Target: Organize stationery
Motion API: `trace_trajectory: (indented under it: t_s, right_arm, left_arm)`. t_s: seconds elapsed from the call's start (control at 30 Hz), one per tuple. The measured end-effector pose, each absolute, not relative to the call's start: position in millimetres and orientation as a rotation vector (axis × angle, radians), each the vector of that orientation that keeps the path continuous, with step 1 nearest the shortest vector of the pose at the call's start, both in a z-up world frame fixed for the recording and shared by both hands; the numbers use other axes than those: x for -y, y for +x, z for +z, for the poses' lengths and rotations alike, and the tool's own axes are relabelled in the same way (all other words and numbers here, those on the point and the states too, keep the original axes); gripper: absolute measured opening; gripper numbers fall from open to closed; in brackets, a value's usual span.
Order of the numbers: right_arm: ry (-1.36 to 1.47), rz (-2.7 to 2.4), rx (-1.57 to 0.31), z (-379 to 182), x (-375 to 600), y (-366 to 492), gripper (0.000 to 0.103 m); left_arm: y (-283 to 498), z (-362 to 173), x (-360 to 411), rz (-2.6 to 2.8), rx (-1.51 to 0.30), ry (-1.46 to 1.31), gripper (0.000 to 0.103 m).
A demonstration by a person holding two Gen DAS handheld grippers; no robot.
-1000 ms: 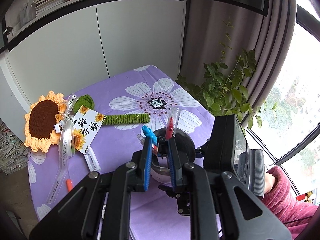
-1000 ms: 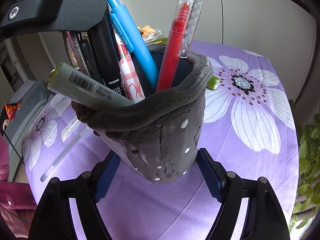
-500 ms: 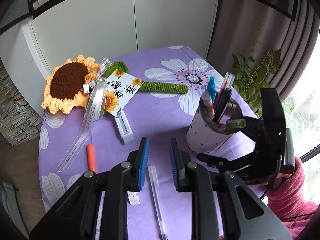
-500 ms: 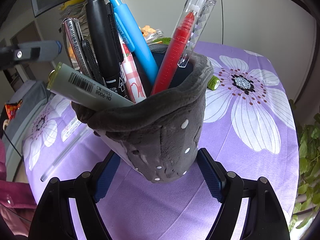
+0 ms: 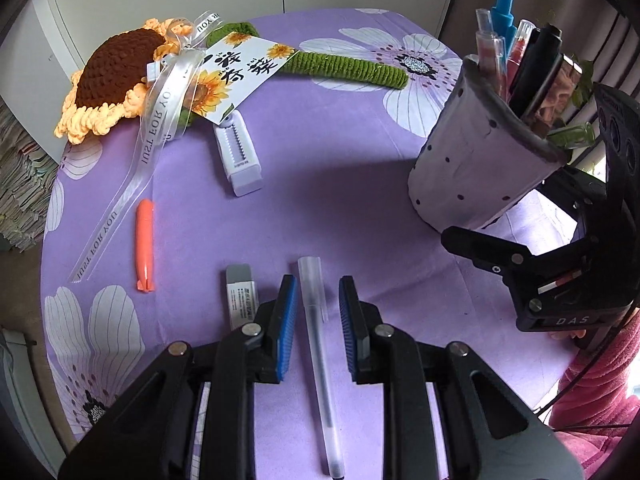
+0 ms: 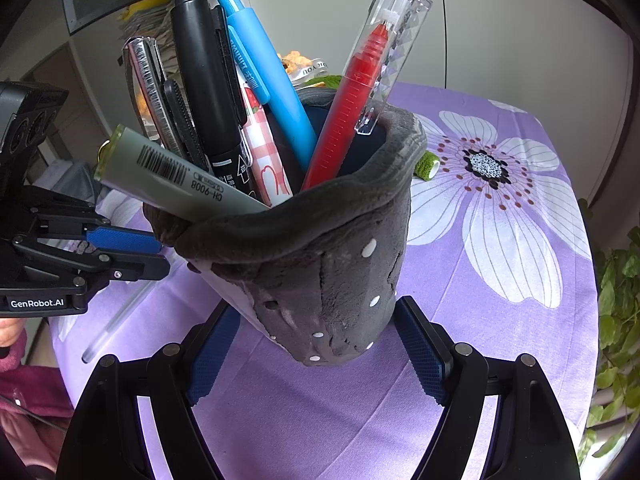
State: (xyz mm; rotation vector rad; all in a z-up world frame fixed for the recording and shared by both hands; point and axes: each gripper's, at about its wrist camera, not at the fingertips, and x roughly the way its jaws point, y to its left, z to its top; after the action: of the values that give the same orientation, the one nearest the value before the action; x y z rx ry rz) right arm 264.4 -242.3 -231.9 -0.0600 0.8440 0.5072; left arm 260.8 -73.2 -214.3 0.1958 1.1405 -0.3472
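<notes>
My right gripper (image 6: pixel 316 344) is shut on the grey dotted pen holder (image 6: pixel 320 272) and holds it tilted on the purple cloth; it also shows in the left wrist view (image 5: pixel 476 168). Several pens stand in it, among them a red pen (image 6: pixel 360 92) and a blue pen (image 6: pixel 272 84). My left gripper (image 5: pixel 318 312) is open, low over the table, its jaws either side of a clear gel pen (image 5: pixel 318 344) lying on the cloth. A grey eraser (image 5: pixel 241 296), an orange cap (image 5: pixel 144 250) and a white correction tape (image 5: pixel 238 154) lie nearby.
A crocheted sunflower (image 5: pixel 116 76) with ribbon, card and green stem (image 5: pixel 348 70) lies at the back of the table (image 5: pixel 340 208). The table's front-left edge is close. A potted plant (image 6: pixel 616 320) stands right of the table.
My left gripper has left the pen holder, swung down and toward the near edge, and now straddles the clear gel pen. The right gripper still holds the holder.
</notes>
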Motion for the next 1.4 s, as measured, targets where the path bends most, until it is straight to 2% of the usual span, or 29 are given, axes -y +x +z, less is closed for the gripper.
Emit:
trace_trajectory:
  t_s: [0.47, 0.6, 1.4]
  right_arm:
    - [-0.060, 0.508, -0.844, -231.9, 242.2, 264.4, 0.080]
    - [-0.060, 0.508, -0.844, -231.8, 242.6, 264.5, 0.081]
    - [-0.059, 0.508, -0.844, -231.8, 242.4, 264.2, 0.081]
  left_arm:
    - [270.4, -223.5, 77.5, -0.336, -1.154, 0.203, 0.019]
    - [271.2, -223.4, 78.6, -0.344, -1.147, 0.205, 0.011]
    - [225.4, -131.9, 86.5, -0.393, -0.882, 0.259, 0.011]
